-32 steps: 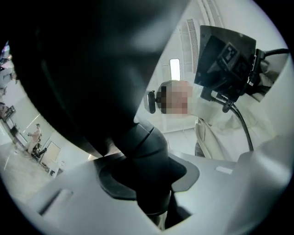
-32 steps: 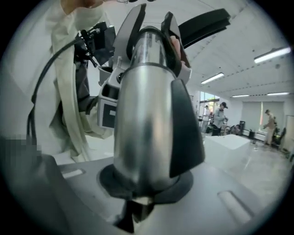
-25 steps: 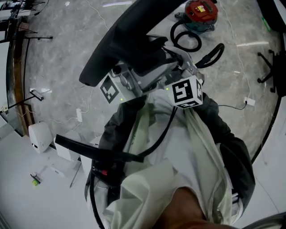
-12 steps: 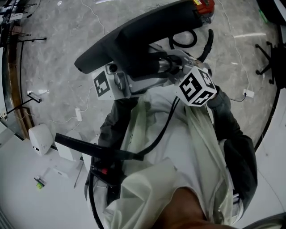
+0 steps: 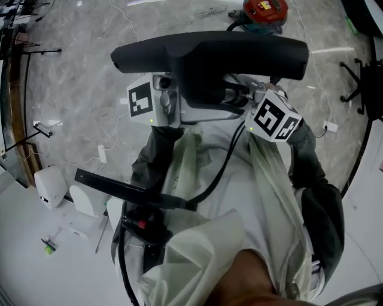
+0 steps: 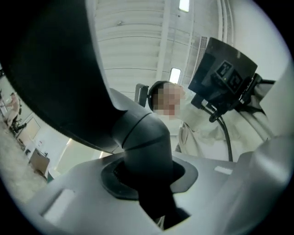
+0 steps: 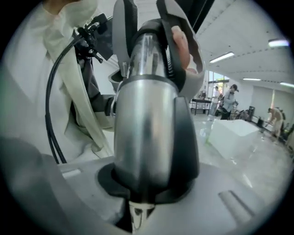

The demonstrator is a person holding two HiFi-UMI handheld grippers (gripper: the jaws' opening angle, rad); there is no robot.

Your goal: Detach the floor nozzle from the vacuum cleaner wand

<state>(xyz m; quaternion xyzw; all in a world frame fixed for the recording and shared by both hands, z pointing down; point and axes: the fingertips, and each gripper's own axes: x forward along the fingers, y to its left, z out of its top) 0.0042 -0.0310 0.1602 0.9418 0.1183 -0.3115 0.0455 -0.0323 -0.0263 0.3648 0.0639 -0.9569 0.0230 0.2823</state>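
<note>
The black floor nozzle (image 5: 209, 54) hangs level across the top of the head view, above the person's pale jacket. My left gripper (image 5: 194, 101) reaches in from the left, its marker cube beside it. In the left gripper view its grey jaws (image 6: 142, 183) clamp the nozzle's black elbow neck (image 6: 144, 137) and are closing on it. My right gripper (image 5: 242, 101) comes in from the right. In the right gripper view the silver wand tube (image 7: 147, 124) sits in the black pads of my right gripper (image 7: 147, 188); these jaws are opening slightly, with the tube still seated between them.
A red vacuum canister (image 5: 266, 12) with its black hose lies on the marble floor at the top. White boxes (image 5: 54, 185) and thin cables sit at the lower left. A black chair base (image 5: 359, 77) stands at the right. A black strap (image 5: 131, 191) crosses the person's body.
The nozzle has swung from a steep tilt to level across the view. The right gripper's cube slid right and rolled; the left cube shifted slightly up and left.
</note>
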